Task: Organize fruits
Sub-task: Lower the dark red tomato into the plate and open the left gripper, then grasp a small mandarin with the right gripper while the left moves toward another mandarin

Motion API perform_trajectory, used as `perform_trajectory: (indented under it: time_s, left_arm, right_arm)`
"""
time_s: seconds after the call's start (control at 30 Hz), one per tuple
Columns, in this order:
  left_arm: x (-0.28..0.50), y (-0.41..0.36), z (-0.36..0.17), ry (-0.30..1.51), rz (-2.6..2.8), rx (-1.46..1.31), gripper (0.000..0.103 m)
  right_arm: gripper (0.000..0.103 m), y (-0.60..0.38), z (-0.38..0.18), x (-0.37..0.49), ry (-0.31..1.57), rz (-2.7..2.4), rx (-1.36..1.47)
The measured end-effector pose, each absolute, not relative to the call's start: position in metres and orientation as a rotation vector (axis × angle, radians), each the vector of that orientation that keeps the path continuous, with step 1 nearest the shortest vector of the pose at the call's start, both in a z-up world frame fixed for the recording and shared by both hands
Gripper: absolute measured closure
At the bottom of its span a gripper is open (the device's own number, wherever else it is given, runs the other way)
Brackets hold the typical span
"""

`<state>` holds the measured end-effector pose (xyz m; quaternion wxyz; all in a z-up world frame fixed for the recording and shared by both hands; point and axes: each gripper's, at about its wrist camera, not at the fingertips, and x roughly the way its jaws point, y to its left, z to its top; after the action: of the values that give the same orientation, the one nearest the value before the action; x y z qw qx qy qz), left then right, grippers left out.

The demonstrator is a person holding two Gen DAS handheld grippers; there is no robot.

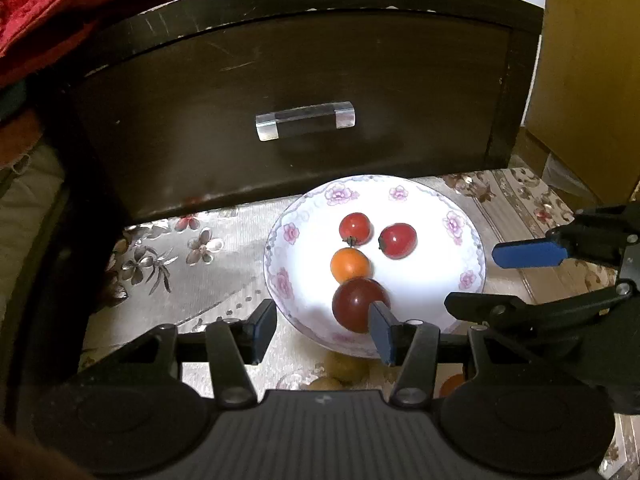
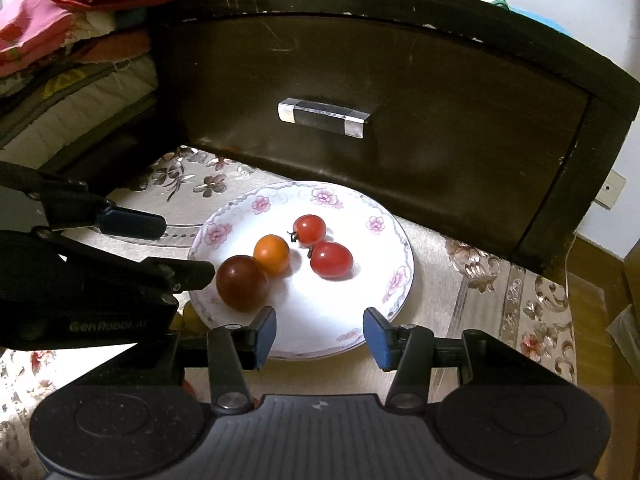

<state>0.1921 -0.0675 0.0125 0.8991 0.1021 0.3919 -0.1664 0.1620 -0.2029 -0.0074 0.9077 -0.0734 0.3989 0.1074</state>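
White floral plate (image 2: 400, 276) on patterned cloth (image 2: 472, 300), before a dark drawer front (image 2: 400, 152). On it: two red tomatoes (image 2: 309, 230), an orange one (image 2: 272, 254), and a dark maroon one (image 2: 242, 282) at the plate's 8 o'clock. Left gripper (image 1: 322, 330) jaws apart, empty, the maroon fruit just beyond its tips. Right gripper (image 2: 320, 334) parted, empty, over the plate's 6 o'clock rim.

dim room | plate (image 1: 460, 240) glares white | fisheye edges bent, dark corners
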Motion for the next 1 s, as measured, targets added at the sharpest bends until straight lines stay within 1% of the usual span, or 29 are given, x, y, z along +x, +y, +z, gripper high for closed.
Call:
perform_trajectory:
  time_s: [0.2, 0.27, 1.0]
  left_arm:
    - [0.183, -0.064, 0.014, 0.813, -0.343, 0.219, 0.047]
    - [0.180, -0.063, 0.013, 0.817, -0.344, 0.220, 0.047]
    - [0.143, -0.056, -0.005, 0.884, -0.386, 0.261, 0.046]
  right_arm:
    - [0.058, -0.199, -0.002, 0.153, 0.818, 0.226, -0.143]
    - [0.056, -0.198, -0.001, 0.150, 0.818, 0.230, -0.142]
    - [0.055, -0.192, -0.017, 0.120, 0.907, 0.261, -0.155]
